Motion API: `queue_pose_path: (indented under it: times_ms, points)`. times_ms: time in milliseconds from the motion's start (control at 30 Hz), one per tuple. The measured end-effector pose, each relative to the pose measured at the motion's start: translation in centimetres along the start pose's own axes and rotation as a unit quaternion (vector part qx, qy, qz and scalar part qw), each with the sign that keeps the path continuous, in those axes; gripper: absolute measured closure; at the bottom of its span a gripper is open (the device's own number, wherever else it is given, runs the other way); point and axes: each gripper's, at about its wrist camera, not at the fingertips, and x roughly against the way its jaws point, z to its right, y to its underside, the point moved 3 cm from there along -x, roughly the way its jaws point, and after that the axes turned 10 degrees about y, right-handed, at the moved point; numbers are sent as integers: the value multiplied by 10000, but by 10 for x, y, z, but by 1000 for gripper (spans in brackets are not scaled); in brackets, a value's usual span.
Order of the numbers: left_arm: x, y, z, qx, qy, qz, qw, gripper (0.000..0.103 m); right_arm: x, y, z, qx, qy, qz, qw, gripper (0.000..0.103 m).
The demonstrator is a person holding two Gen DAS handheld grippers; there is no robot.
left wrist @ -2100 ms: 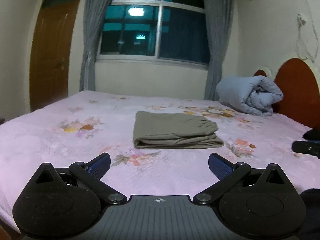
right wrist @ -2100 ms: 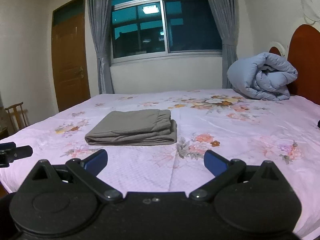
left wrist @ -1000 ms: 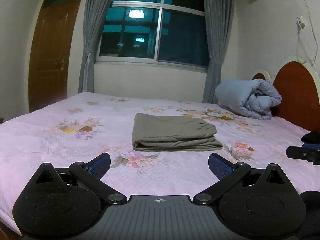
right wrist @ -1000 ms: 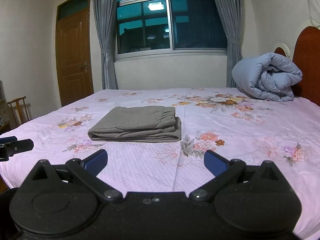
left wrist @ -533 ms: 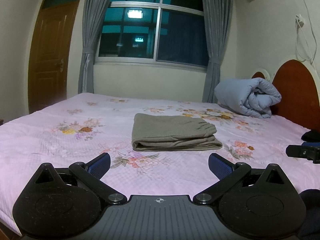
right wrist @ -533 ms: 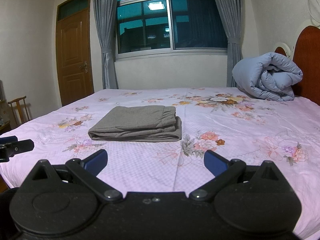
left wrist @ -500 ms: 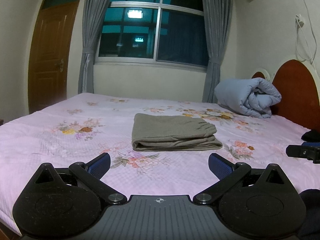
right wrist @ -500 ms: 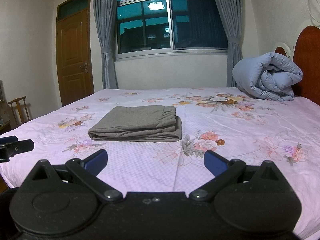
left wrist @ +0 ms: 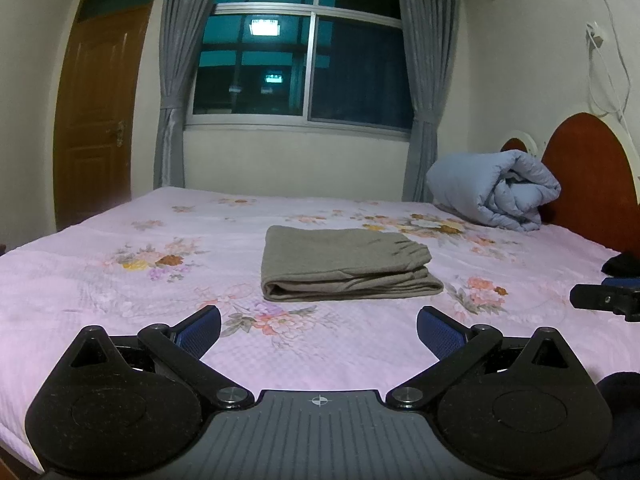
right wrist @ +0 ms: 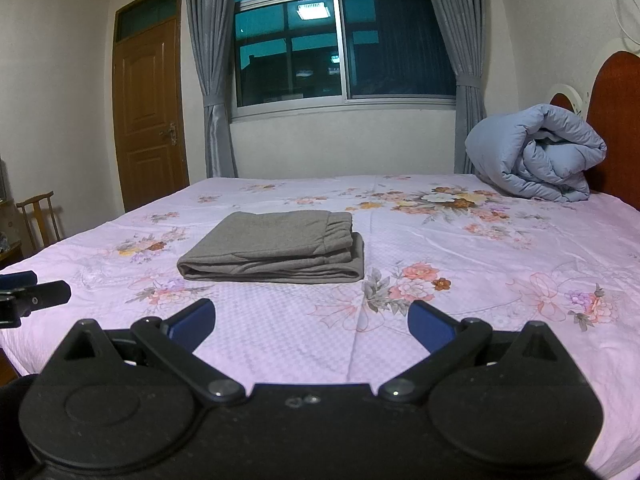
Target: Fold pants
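The grey-brown pants (left wrist: 344,263) lie folded into a neat flat rectangle in the middle of the pink floral bed (left wrist: 120,300); they also show in the right wrist view (right wrist: 276,246). My left gripper (left wrist: 319,330) is open and empty, held back from the pants near the bed's front edge. My right gripper (right wrist: 310,326) is open and empty too, also well short of the pants. The right gripper's tip shows at the right edge of the left wrist view (left wrist: 604,302), and the left gripper's tip shows at the left edge of the right wrist view (right wrist: 32,298).
A rolled blue duvet (right wrist: 536,156) lies at the head of the bed by the red headboard (left wrist: 592,176). A wooden chair (right wrist: 38,216) and a door (right wrist: 150,116) stand to the left. A window with grey curtains (left wrist: 304,68) is behind the bed.
Both grippers have dropped and tilted slightly, so the view looks more level across the bed. The pants have not moved. Both grippers stay open.
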Motion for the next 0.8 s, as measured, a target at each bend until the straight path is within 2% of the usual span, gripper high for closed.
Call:
queue_pose_path:
  times_ms: [800]
  points:
    - [-2, -1, 0, -31, 18, -10, 10000, 0, 2, 0, 0, 3, -1, 3, 10000, 6]
